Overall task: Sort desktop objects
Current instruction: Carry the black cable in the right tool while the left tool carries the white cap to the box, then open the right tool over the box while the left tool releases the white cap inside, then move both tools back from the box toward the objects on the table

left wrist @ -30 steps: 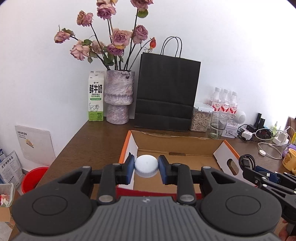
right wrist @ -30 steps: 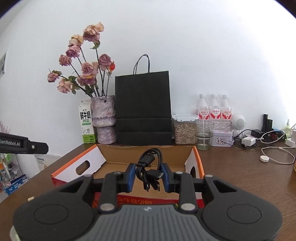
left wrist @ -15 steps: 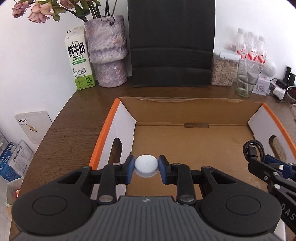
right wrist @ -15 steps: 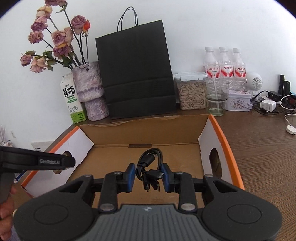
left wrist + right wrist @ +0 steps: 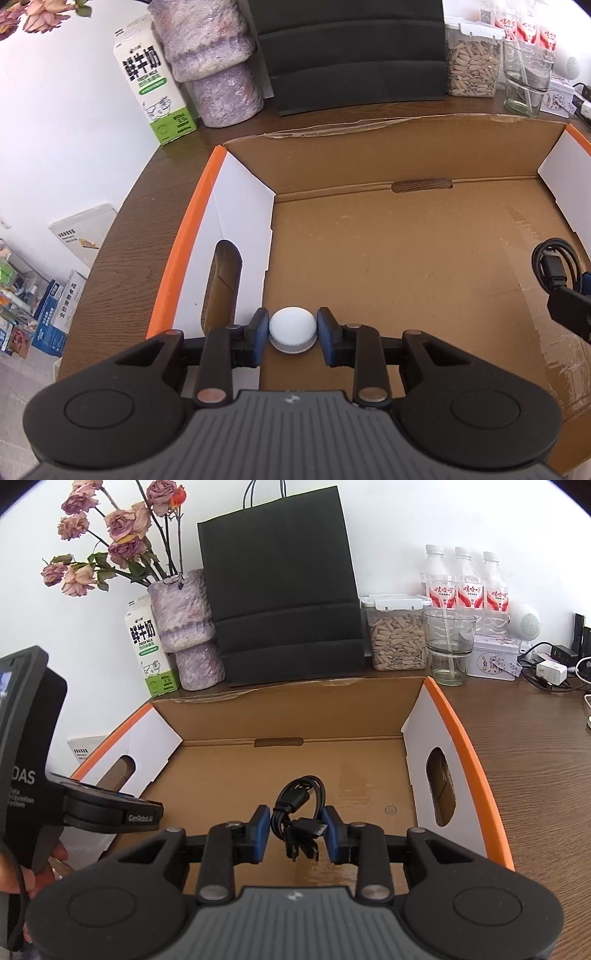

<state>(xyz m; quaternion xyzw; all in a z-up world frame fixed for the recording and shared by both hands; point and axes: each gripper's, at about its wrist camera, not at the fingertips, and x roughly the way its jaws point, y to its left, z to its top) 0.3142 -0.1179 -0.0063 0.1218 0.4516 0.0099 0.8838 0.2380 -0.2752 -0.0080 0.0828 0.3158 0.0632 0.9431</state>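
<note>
Now both hand-held grippers, lowered over the cardboard box (image 5: 406, 258), grasp white cap (image 5: 292, 329) and black cable (image 5: 299, 819).

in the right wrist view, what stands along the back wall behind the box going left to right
milk carton → purple vase → black paper bag → jar of seeds → empty glass → small tin

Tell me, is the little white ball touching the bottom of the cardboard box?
Cannot tell. In the left wrist view the left hand-held gripper pinches the white ball over the cardboard box floor, but no gap or contact shows.
</note>
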